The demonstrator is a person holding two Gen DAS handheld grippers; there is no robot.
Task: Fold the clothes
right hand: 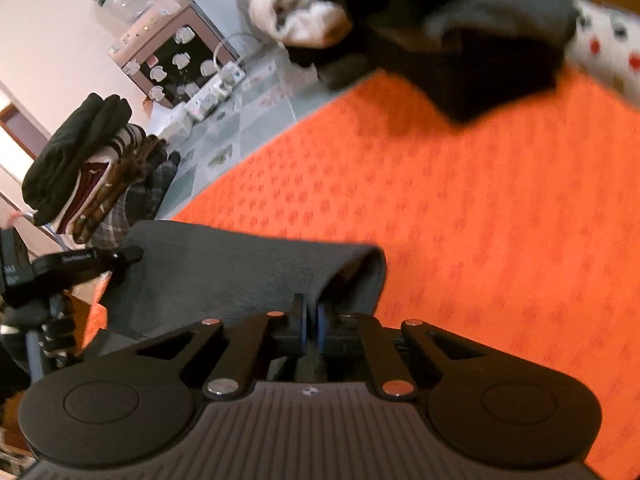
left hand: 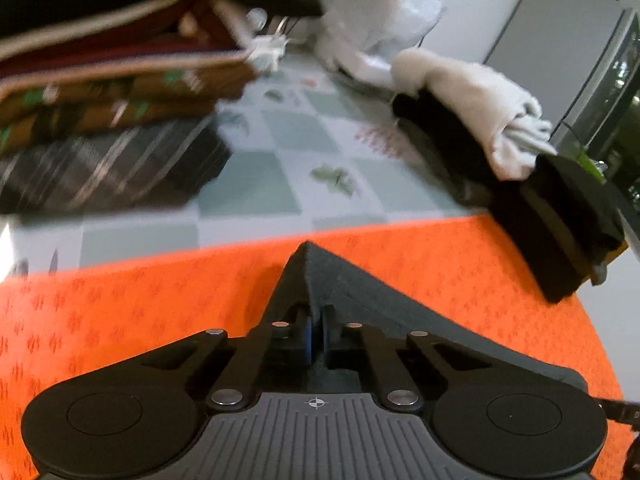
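Note:
A dark grey cloth (left hand: 344, 284) lies on an orange mat (left hand: 160, 300). My left gripper (left hand: 316, 332) is shut on one corner of it, which rises in a peak between the jaws. In the right wrist view the same grey cloth (right hand: 240, 272) drapes over my right gripper (right hand: 312, 328), which is shut on a folded edge of it. The left gripper's body (right hand: 60, 268) shows at the left edge of that view.
A stack of folded clothes (left hand: 100, 120) stands at the left on a checked tablecloth (left hand: 288, 140). Unfolded white and black garments (left hand: 480, 128) pile at the right, overlapping the orange mat (right hand: 480, 220). A water dispenser (right hand: 168, 40) and power strip (right hand: 216, 88) stand behind.

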